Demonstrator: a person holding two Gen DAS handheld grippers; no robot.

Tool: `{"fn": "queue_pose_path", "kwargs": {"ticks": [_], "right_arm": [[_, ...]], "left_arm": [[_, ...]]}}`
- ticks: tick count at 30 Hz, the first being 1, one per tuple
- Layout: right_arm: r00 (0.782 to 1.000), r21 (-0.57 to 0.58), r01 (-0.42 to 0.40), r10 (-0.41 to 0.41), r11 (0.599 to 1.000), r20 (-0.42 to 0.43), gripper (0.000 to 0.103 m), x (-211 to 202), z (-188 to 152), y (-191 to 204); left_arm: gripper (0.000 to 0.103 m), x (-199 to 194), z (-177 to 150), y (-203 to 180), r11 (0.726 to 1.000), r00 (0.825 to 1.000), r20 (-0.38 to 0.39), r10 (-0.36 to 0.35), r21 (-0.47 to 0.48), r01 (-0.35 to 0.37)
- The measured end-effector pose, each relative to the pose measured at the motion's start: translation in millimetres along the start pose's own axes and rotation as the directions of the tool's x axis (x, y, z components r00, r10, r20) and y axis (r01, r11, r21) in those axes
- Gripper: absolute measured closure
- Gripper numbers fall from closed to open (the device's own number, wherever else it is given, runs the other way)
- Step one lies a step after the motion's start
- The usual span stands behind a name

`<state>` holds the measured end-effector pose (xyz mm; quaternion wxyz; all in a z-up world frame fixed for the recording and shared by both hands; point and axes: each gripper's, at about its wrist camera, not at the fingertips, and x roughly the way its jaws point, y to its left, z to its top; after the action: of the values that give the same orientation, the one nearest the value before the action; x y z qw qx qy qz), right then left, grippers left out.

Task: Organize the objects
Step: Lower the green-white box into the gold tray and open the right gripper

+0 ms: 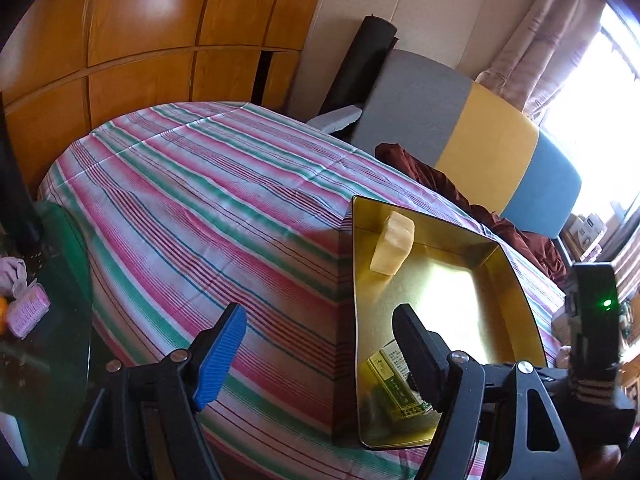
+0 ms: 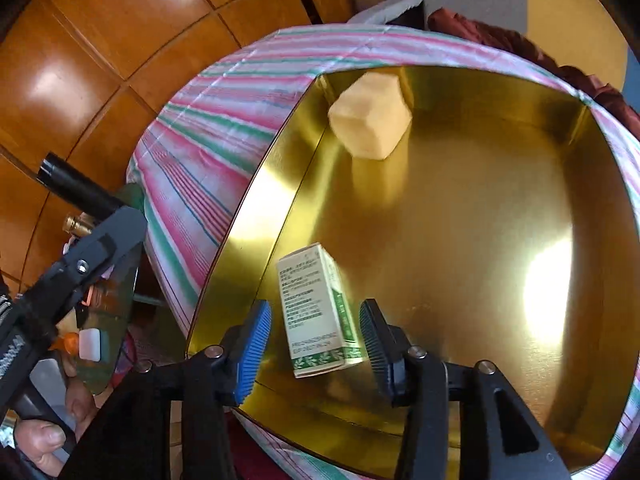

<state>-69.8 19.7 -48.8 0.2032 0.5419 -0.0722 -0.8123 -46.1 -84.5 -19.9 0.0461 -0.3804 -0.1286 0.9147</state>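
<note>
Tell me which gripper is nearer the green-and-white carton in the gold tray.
Right. The right gripper straddles the carton, pads apart from its sides. The left gripper hangs over the gold tray's edge, one finger above the striped cloth, carton beside its other finger.

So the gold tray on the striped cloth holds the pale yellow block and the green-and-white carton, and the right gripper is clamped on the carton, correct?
Not clamped. The right wrist view shows the right gripper open, the carton between its fingers but untouched. The rest holds: gold tray, block, striped cloth.
</note>
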Motion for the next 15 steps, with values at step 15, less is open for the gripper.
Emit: {"fn": "queue_pose_path", "kwargs": {"ticks": [15], "right_arm": [[0.932, 0.163, 0.202, -0.241, 0.966, 0.270, 0.053, -98.7, -27.8, -59.1]], "left_arm": [[0.027, 0.1, -6.1, -55.5, 0.986, 0.996, -0.037, -0.079, 0.144, 0.083]]}}
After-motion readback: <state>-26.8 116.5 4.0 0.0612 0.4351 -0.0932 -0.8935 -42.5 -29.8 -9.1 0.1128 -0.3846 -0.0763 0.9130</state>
